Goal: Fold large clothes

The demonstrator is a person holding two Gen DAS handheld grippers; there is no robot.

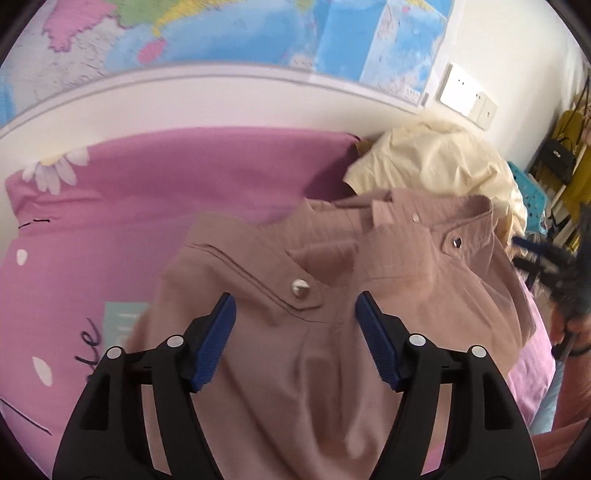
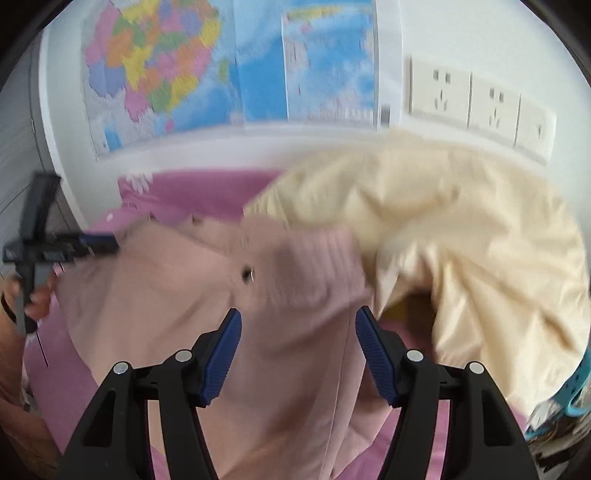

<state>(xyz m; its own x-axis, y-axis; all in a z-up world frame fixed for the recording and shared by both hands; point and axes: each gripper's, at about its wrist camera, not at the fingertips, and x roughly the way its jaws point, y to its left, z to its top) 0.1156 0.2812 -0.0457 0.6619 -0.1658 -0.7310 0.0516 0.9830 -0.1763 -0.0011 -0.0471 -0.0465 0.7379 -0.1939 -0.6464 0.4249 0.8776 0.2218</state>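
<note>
A dusty-pink garment (image 1: 229, 251) with metal snap buttons (image 1: 299, 289) and a stand-up collar lies on the pink bed cover (image 1: 147, 184). My left gripper (image 1: 295, 306) hovers over its shoulder tab; the blue pads stand wide apart and touch no cloth. In the right wrist view the same garment (image 2: 166, 277) lies blurred under my right gripper (image 2: 298, 321), whose jaws are also open and hold nothing. The left gripper (image 2: 55, 247) shows at that view's left edge, held in a hand (image 2: 37, 299).
A crumpled cream garment (image 1: 424, 162) (image 2: 461, 221) is heaped behind and right of the pink one. A white headboard (image 1: 184, 96), a wall map (image 1: 221, 29) and wall sockets (image 2: 439, 92) lie beyond. A teal item (image 2: 576, 380) sits at the bed's right edge.
</note>
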